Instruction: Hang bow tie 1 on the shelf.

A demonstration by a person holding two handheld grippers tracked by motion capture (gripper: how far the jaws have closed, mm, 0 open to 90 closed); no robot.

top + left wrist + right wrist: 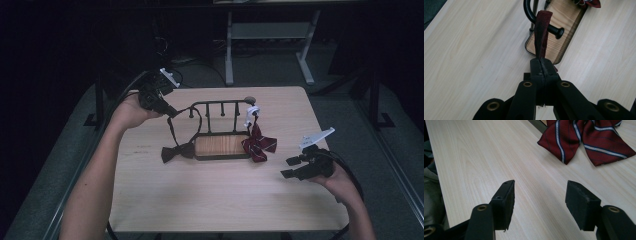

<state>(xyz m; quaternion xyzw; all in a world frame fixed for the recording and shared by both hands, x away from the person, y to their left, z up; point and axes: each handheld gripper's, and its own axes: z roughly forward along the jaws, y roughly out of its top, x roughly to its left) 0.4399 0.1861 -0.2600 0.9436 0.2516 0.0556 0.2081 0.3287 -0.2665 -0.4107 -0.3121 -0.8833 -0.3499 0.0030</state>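
While the left gripper (170, 110), held up at the far left of the pale wooden table (210, 200) by a hand with the wrist bent back, keeps its jaws clamped on the dark maroon neck strap (541, 37), that strap drapes over the curved end of a black metal rack with a wooden base (221, 146) and runs down to a dark bow tie (176, 152) lying on the table just beside the rack's left end. The right gripper (291, 167) hovers low near the right edge, forearm reaching in from below, jaws apart and holding nothing. A red striped bow tie (586, 137) lies ahead of it, against the rack's right end.
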